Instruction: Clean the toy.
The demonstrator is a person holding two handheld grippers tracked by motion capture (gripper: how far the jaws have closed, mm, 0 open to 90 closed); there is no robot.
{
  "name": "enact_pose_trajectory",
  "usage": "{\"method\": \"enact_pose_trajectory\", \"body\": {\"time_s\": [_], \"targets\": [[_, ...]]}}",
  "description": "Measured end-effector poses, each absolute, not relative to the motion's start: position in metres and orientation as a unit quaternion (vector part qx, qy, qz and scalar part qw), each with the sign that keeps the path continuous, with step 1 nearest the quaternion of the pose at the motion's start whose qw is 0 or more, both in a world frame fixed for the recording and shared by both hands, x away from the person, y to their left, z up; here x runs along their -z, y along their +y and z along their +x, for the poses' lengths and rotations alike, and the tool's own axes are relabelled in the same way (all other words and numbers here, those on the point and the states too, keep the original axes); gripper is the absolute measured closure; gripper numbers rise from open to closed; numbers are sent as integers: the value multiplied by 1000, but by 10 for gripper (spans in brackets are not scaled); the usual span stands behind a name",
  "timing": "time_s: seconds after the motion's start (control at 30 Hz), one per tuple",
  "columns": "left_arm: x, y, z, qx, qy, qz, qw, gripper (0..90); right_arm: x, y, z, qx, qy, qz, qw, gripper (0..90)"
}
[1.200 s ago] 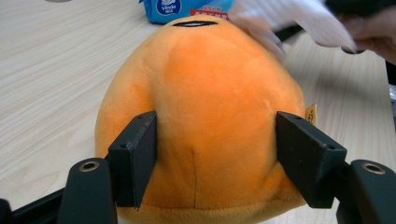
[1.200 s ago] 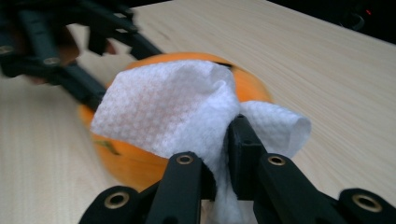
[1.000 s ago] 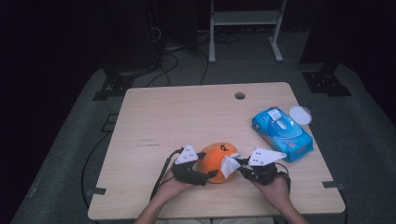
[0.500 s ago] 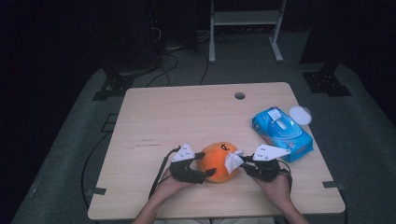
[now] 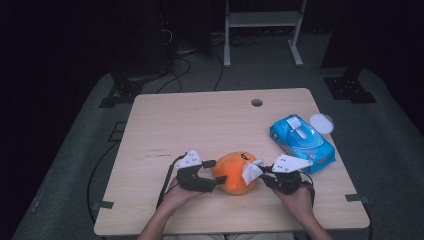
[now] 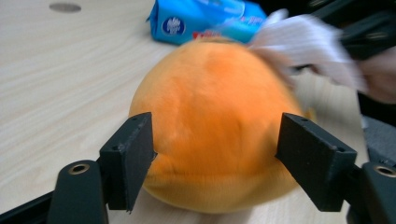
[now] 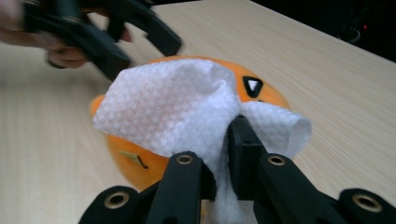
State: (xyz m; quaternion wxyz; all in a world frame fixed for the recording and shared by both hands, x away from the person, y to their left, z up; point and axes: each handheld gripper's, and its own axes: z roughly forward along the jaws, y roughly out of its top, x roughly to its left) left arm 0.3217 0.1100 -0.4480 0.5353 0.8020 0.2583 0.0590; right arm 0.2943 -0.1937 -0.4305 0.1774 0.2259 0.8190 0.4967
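An orange plush toy (image 5: 233, 175) (image 6: 210, 102) (image 7: 273, 95) lies near the table's front edge. My left gripper (image 5: 216, 171) (image 6: 215, 151) reaches in from the left with one jaw on each side of the toy. Its jaws have just been closing, and the pads (image 6: 133, 154) now touch the plush. My right gripper (image 5: 261, 176) (image 7: 223, 149) is shut on a white wet wipe (image 5: 251, 171) (image 7: 173, 102) (image 6: 303, 44), which drapes over the toy's right side. The left gripper (image 7: 135, 37) also appears blurred in the right gripper view, behind the toy.
A blue pack of wet wipes (image 5: 302, 140) (image 6: 205, 18) lies at the right of the wooden table (image 5: 200, 125), with a round white lid (image 5: 321, 123) beside it. A cable hole (image 5: 257, 102) sits near the far edge. Hands rest at the front edge.
The left gripper's jaws have narrowed around the orange toy. The right gripper with the wipe has stayed against the toy's right side.
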Motion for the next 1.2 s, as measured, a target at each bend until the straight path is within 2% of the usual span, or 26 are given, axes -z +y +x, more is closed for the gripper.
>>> {"method": "enact_pose_trajectory", "body": {"time_s": [0.1, 0.17, 0.33, 0.4, 0.43, 0.47, 0.53, 0.57, 0.7, 0.83, 1.03, 1.1, 1.2], "targets": [[455, 105, 321, -66, 256, 810, 524, 279, 430, -177, 281, -496, 830, 188, 170, 823], [452, 105, 320, -73, 255, 814, 518, 301, 428, -171, 280, -482, 839, 168, 188, 823], [452, 96, 312, -101, 230, 827, 502, 313, 428, -199, 303, -485, 819, 232, 199, 822], [446, 95, 313, -93, 234, 822, 510, 233, 432, -201, 300, -486, 820, 236, 191, 824], [445, 96, 316, -85, 241, 815, 520, 165, 433, -198, 296, -483, 823, 230, 190, 826], [445, 97, 317, -80, 253, 806, 529, 154, 433, -194, 292, -490, 824, 224, 179, 827], [448, 95, 317, -83, 246, 815, 518, 168, 430, -188, 287, -507, 822, 209, 155, 827], [451, 94, 316, -90, 241, 817, 516, 221, 427, -185, 286, -505, 824, 201, 159, 827], [451, 87, 310, -99, 232, 821, 513, 266, 424, -199, 302, -520, 807, 233, 155, 827], [449, 75, 302, -126, 208, 833, 497, 277, 429, -209, 304, -515, 802, 263, 153, 828], [448, 70, 295, -137, 192, 834, 498, 281, 417, -186, 289, -518, 813, 206, 168, 827], [446, 73, 297, -125, 199, 831, 505, 259, 425, -188, 296, -517, 813, 217, 155, 828], [439, 81, 306, -104, 226, 808, 534, 160, 431, -193, 298, -520, 809, 229, 150, 828]]}}
